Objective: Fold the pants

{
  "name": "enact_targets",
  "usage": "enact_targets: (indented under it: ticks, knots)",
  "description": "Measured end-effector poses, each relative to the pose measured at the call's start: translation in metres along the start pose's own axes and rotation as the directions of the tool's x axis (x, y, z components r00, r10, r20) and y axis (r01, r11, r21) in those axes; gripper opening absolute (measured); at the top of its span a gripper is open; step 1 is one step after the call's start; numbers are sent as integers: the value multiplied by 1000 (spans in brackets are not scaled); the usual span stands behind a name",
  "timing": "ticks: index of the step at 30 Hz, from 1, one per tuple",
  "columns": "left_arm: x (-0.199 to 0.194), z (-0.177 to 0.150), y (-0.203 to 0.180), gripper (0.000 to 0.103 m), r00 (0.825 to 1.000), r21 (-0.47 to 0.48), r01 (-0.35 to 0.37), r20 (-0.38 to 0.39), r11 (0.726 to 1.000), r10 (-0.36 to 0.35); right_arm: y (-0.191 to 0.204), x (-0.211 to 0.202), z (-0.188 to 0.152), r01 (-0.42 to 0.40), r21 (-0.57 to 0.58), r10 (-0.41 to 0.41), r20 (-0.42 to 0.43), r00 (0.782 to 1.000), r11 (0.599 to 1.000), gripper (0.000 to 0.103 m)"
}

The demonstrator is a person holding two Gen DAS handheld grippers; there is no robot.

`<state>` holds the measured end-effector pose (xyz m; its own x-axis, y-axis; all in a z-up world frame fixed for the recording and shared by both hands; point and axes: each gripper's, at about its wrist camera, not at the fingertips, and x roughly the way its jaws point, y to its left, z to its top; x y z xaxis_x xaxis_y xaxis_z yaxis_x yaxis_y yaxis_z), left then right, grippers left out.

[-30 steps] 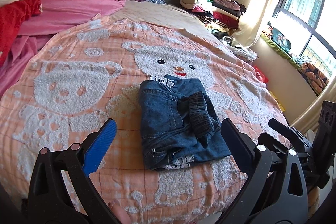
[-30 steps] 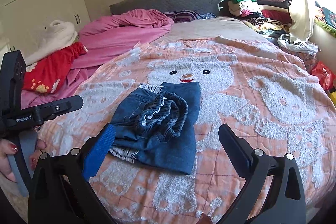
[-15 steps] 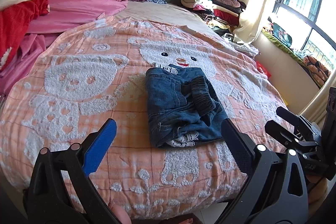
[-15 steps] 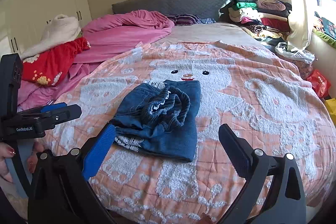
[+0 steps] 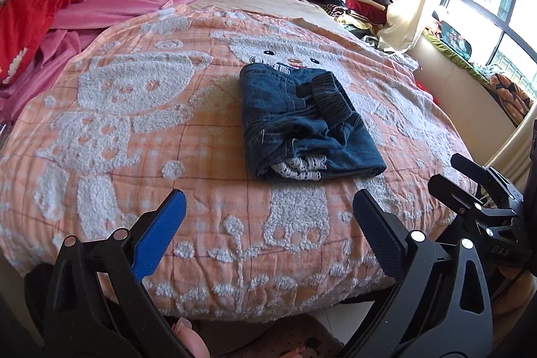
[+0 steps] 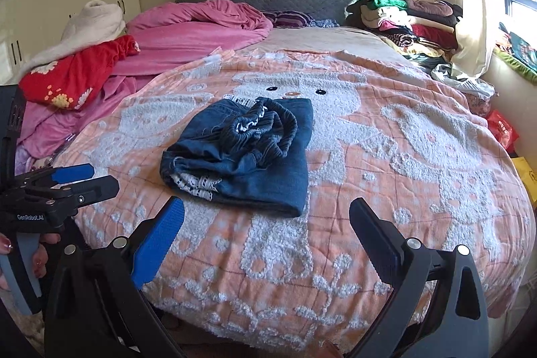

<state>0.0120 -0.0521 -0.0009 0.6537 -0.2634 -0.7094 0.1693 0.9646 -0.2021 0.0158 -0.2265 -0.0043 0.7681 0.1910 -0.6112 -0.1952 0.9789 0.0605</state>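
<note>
- Denim pants [image 5: 303, 123] lie as a compact folded bundle mid-blanket [image 5: 134, 123], elastic waistband rolled on top, lace trim showing at the near edge.
- Left gripper [image 5: 268, 223] hangs past the bed's foot, fingers spread, gripping nothing.
- Right gripper [image 6: 266, 230] sits likewise, fingers wide apart and empty.
- Both well clear of the cloth: the fold looks finished, judging by this.

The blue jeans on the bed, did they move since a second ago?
No. The folded jeans lie just below the bear face on the blanket, as before. Only the cameras pulled back toward the foot of the bed.
</note>
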Motion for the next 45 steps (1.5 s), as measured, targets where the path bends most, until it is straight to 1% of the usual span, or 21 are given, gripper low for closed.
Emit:
enact_targets:
  ticks: [4,8,21,29,37,45]
  knots:
    - [6,-9,5,93,1000,-27,0,-29,1000,0,-1,4,-9,1,10,-1,-26,1000,1000,98]
    - [7,-11,5,93,999,-26,-12,-35,1000,12,-2,5,-8,7,12,-7,-27,1000,1000,98]
    - [5,-9,7,93,999,-38,-33,-34,999,32,-5,3,-7,12,21,-12,-25,1000,1000,98]
    - [4,-9,9,93,998,-38,-59,-32,998,58,-3,4,-7,10,23,-10,-29,1000,1000,98]
    - [4,-9,10,93,998,-42,-57,-35,997,55,-2,4,-7,17,21,-17,-28,999,1000,98]
    - [3,-9,10,93,997,-45,-66,-33,997,65,-1,3,-6,5,18,-4,-30,1000,1000,98]
